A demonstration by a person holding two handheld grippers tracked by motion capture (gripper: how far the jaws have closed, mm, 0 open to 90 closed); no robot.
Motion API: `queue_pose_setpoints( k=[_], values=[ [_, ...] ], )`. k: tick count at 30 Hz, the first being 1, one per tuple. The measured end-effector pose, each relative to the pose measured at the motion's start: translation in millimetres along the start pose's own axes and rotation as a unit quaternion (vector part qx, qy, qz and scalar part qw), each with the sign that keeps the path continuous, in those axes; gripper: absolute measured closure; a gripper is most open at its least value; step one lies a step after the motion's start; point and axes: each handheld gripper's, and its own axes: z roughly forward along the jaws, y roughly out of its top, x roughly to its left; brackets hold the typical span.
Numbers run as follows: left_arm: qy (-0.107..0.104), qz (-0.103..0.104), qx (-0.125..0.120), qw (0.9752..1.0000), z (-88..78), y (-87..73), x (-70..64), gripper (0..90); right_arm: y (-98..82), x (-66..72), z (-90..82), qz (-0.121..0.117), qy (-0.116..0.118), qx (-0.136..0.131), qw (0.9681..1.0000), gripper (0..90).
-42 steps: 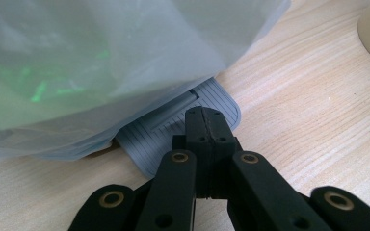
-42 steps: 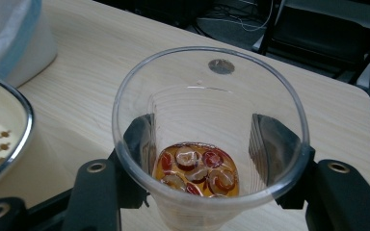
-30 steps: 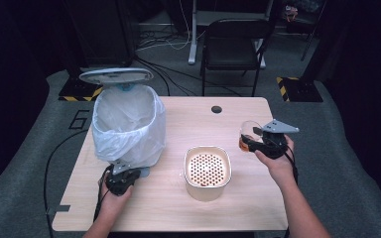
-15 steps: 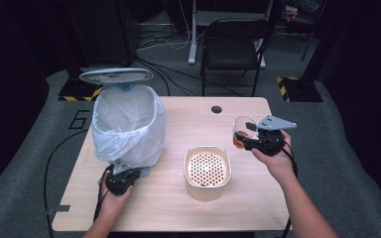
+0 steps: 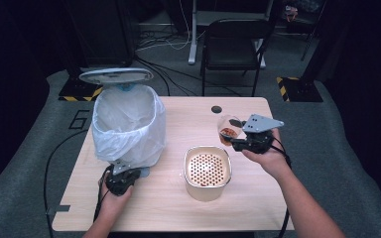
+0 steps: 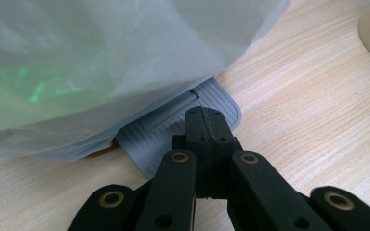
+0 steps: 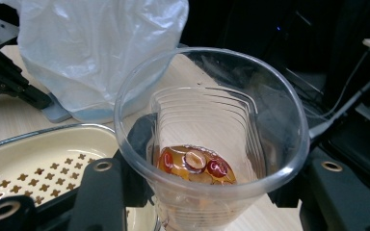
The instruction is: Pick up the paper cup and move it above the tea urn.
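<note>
**Cup of fruit and liquid held above the desk beside the strainer pot**

We see a pale wooden desk (image 5: 168, 208) across the middle of the high view, with a dark floor and a black chair (image 5: 234, 49) at the top of the frame. At the left of the desk stands a bin (image 5: 128, 124) lined with a white plastic bag, its grey lid (image 5: 115, 76) raised above it. In the lower middle sits a cream pot (image 5: 207, 172) with a perforated insert.

At the right of the high view we hold the right gripper (image 5: 238, 143) clear of the desk, and its fingers pinch a clear plastic cup (image 5: 229, 128) from both sides; they have just been closing a little on it. In the right gripper view the cup (image 7: 207, 144) stands nearly upright in the centre of the frame, with amber liquid and a few red and pale pieces of fruit (image 7: 195, 161) at its bottom, and the pot's insert (image 7: 38, 173) lies at the lower left.

At the lower left of the high view the left gripper (image 5: 129, 174) rests low by the foot of the bin. In the left gripper view its fingers (image 6: 207, 127) are pressed together, their tips lying on the ribbed grey pedal (image 6: 173, 125) that juts from under the bag (image 6: 101, 62).
</note>
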Motion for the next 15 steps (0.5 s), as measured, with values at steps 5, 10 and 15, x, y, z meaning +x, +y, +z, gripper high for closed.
queue_pose_setpoints(
  k=[5, 10, 15],
  values=[
    [0.002, 0.001, -0.003, 1.0000, 0.4, -0.2, -0.4, 90.0, 3.1, 1.8, 11.0, -0.029, 0.017, -0.013, 0.9993, 46.5],
    [0.000, 0.001, 0.000, 1.0000, 0.1, -0.1, 0.0, 90.0, 2.9, 4.7, 17.4, -0.063, 0.019, -0.020, 0.9977, 46.5],
    [0.000, 0.001, -0.001, 1.0000, 0.1, -0.1, -0.1, 90.0, 2.7, 10.7, 22.1, -0.106, 0.022, -0.026, 0.9938, 46.5]
  ],
)
